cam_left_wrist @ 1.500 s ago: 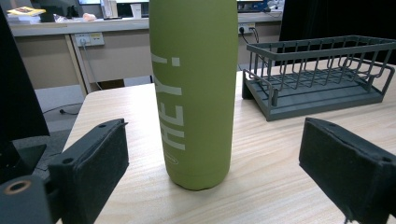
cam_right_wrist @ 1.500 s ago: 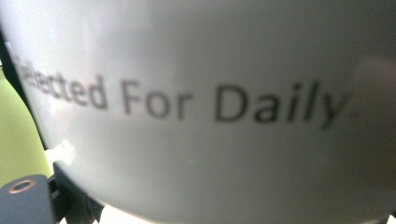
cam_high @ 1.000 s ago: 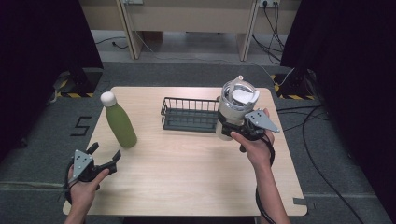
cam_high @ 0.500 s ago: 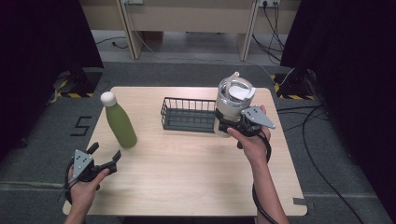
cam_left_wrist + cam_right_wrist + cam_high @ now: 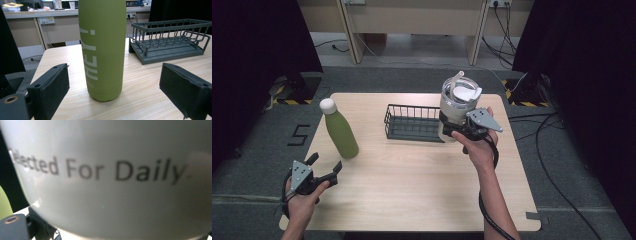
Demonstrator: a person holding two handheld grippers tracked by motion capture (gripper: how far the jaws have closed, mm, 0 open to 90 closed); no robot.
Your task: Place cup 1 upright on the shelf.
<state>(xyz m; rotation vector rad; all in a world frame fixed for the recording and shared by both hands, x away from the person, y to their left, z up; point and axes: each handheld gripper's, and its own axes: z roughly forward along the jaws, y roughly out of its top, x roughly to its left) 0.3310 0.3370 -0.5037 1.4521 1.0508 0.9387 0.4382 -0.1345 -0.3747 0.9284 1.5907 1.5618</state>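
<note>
The right gripper (image 5: 451, 128) holds the white tumbler (image 5: 456, 105) around its lower body, lifted clear of the table (image 5: 422, 190) just beside the right end of the wire basket (image 5: 412, 122); in the right gripper view the cup wall (image 5: 107, 177), printed "Selected For Daily", presses right up against the camera, so the clamp looks low and close; the lid and straw (image 5: 460, 90) ride high above the jaws, which makes the load top-heavy; my worry is that a quick tilt lets the smooth wall slide between the pads, or that the cup tips and spills whatever it contains; if the tumbler is bound for the basket, its base could also catch the near rim (image 5: 408, 135) and knock the light basket sideways. The left gripper (image 5: 324, 166) rests near the table's front-left corner, well apart from the basket, jaws wide and empty; the left gripper view shows the green bottle (image 5: 103, 47) standing upright between the 2 pads (image 5: 53, 87) but farther off, touching neither; the bottle (image 5: 340, 131) is tall and narrow, so a careless forward push by 1 pad would topple it toward the basket rather than grip it.
</note>
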